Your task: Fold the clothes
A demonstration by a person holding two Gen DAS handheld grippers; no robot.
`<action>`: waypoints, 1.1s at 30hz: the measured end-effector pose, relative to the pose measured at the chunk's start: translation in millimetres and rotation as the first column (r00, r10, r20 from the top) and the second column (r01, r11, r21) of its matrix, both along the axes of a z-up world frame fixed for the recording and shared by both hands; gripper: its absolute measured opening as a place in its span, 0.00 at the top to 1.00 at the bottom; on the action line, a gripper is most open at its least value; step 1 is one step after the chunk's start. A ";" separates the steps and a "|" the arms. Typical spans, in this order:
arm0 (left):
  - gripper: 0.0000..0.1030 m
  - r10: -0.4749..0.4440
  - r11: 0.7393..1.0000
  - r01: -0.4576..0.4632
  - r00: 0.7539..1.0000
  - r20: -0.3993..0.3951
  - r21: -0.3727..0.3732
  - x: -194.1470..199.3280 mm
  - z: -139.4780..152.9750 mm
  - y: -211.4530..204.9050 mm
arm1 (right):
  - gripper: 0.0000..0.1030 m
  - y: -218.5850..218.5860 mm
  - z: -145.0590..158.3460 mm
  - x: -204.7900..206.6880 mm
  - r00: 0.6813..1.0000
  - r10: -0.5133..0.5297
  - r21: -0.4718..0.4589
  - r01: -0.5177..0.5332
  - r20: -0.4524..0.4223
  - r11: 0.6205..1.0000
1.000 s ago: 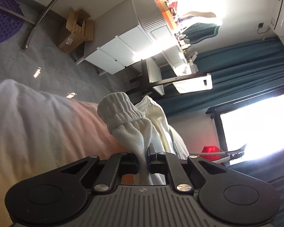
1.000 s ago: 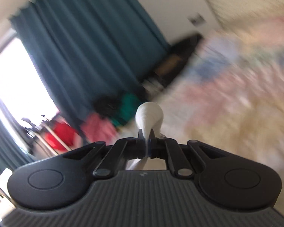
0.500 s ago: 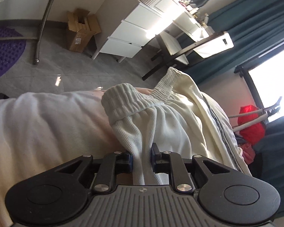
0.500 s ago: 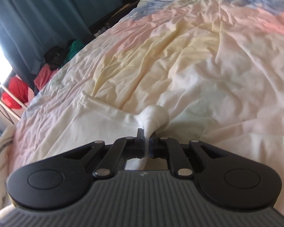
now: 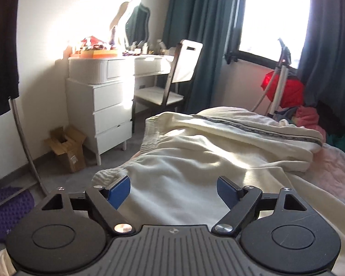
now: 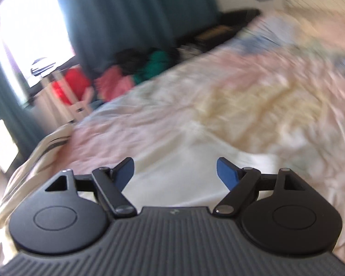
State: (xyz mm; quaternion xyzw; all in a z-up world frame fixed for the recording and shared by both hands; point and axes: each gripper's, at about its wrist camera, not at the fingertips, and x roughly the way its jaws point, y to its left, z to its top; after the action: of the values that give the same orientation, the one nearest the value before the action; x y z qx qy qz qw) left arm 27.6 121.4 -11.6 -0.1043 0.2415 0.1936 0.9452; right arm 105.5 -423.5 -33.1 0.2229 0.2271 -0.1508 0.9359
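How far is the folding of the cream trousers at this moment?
Done: the trousers lie on the bed, doubled over, with the striped leg on top. In hand: nothing; the left gripper and the right gripper are both open and empty. Left: probably another fold, since the bundle is long and loose.

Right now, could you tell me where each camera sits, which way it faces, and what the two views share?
Left wrist: rides behind the open left tool, facing over the cream trousers toward the white dresser, chair and window; only its own fingers show.
Right wrist: rides behind the open right tool, facing across the pastel bedspread toward teal curtains, blurred; only its own fingers show.
Shared: bed, striped cream garment, red item by the window.
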 end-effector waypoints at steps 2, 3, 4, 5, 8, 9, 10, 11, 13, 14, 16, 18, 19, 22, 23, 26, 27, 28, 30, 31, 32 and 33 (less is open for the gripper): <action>0.17 -0.036 0.999 0.036 0.999 0.029 0.013 1.7 1.1 -12.3 | 0.21 32.3 18.3 3.3 0.997 0.073 -0.034 -0.072 0.020 0.997; 0.16 -0.054 0.998 0.053 0.998 0.043 0.021 2.4 1.5 -18.3 | 0.21 48.6 26.3 4.5 0.994 0.107 -0.046 -0.106 0.028 0.993; 0.15 -0.071 0.997 0.069 0.996 0.055 0.033 2.0 1.4 -23.4 | 0.21 64.8 33.9 5.7 0.989 0.140 -0.056 -0.138 0.035 0.989; 0.15 -0.087 0.995 0.085 0.994 0.065 0.044 2.1 1.1 -28.1 | 0.21 79.0 39.9 7.3 0.985 0.170 -0.066 -0.167 0.037 0.984; 0.14 -0.135 0.989 0.128 0.987 0.092 0.070 3.4 -3.2 -39.8 | 0.22 122.6 52.3 13.2 0.971 0.238 -0.071 -0.235 0.035 0.969; 0.14 -0.146 0.988 0.139 0.985 0.097 0.073 3.9 -4.7 -42.9 | 0.22 135.0 54.2 14.9 0.965 0.259 -0.071 -0.256 0.043 0.964; 0.14 -0.157 0.986 0.150 0.982 0.103 0.075 4.4 -6.2 -46.0 | 0.22 147.3 54.1 14.4 0.958 0.281 -0.083 -0.275 0.059 0.958; 0.14 -0.168 0.984 0.160 0.980 0.108 0.078 4.8 -7.7 -49.0 | 0.22 159.7 53.6 13.1 0.950 0.302 -0.100 -0.294 0.078 0.951; 0.14 -0.185 0.981 0.177 0.976 0.113 0.078 4.1 -10.2 -54.4 | 0.22 178.0 45.3 10.4 0.937 0.335 -0.125 -0.322 0.097 0.938; 0.14 -0.193 0.979 0.185 0.974 0.118 0.082 4.3 -11.6 -56.9 | 0.22 185.1 38.9 9.0 0.931 0.352 -0.132 -0.338 0.101 0.932; 0.13 -0.211 0.976 0.200 0.970 0.125 0.091 5.5 -14.4 -62.2 | 0.22 194.5 25.9 5.4 0.928 0.364 -0.142 -0.350 0.084 0.926; 0.13 -0.226 0.972 0.216 0.966 0.128 0.093 8.2 -16.9 -67.0 | 0.22 193.8 21.8 3.8 0.934 0.349 -0.138 -0.337 0.080 0.932; 0.13 -0.234 0.970 0.223 0.964 0.128 0.092 9.8 -18.1 -69.0 | 0.22 192.8 20.4 3.2 0.937 0.340 -0.135 -0.328 0.079 0.935; 0.13 -0.272 0.960 0.260 0.953 0.132 0.107 14.6 -23.4 -79.8 | 0.22 189.8 16.2 1.2 0.947 0.312 -0.126 -0.301 0.076 0.945; 0.13 -0.289 0.954 0.275 0.948 0.133 0.120 16.5 -25.7 -84.7 | 0.22 188.8 14.8 0.6 0.950 0.303 -0.123 -0.293 0.075 0.948; 0.12 -0.356 0.924 0.333 0.928 0.109 0.189 25.4 -37.2 -106.3 | 0.22 185.7 10.6 -1.3 0.959 0.275 -0.114 -0.266 0.071 0.957; 0.12 -0.377 0.911 0.349 0.921 0.101 0.219 32.0 -40.7 -114.4 | 0.22 184.7 9.2 -2.0 0.962 0.265 -0.111 -0.257 0.070 0.960; 0.12 -0.398 0.894 0.364 0.913 0.088 0.260 43.3 -45.8 -126.4 | 0.22 183.7 7.8 -2.6 0.964 0.256 -0.108 -0.248 0.069 0.963; 0.12 -0.450 0.854 0.417 0.892 0.041 0.312 74.1 -51.8 -151.4 | 0.22 181.7 5.0 -3.9 0.969 0.237 -0.103 -0.229 0.066 0.968; 0.12 -0.472 0.840 0.439 0.881 0.032 0.319 92.6 -53.7 -162.9 | 0.22 180.7 3.7 -4.5 0.972 0.227 -0.100 -0.220 0.065 0.970; 0.12 -0.484 0.835 0.449 0.874 0.036 0.319 114.0 -55.9 -172.6 | 0.22 178.0 1.3 -3.2 0.975 0.214 -0.097 -0.208 0.061 0.973; 0.11 -0.496 0.829 0.459 0.867 0.040 0.320 135.4 -58.1 -182.3 | 0.22 174.8 -1.5 -1.1 0.978 0.201 -0.095 -0.195 0.055 0.976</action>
State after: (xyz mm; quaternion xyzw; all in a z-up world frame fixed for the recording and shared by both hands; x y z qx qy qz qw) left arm 163.0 -60.9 -69.7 0.0924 0.1696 -0.0216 0.9809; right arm 104.3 -248.7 -34.6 0.1620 0.2109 -0.0597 0.9621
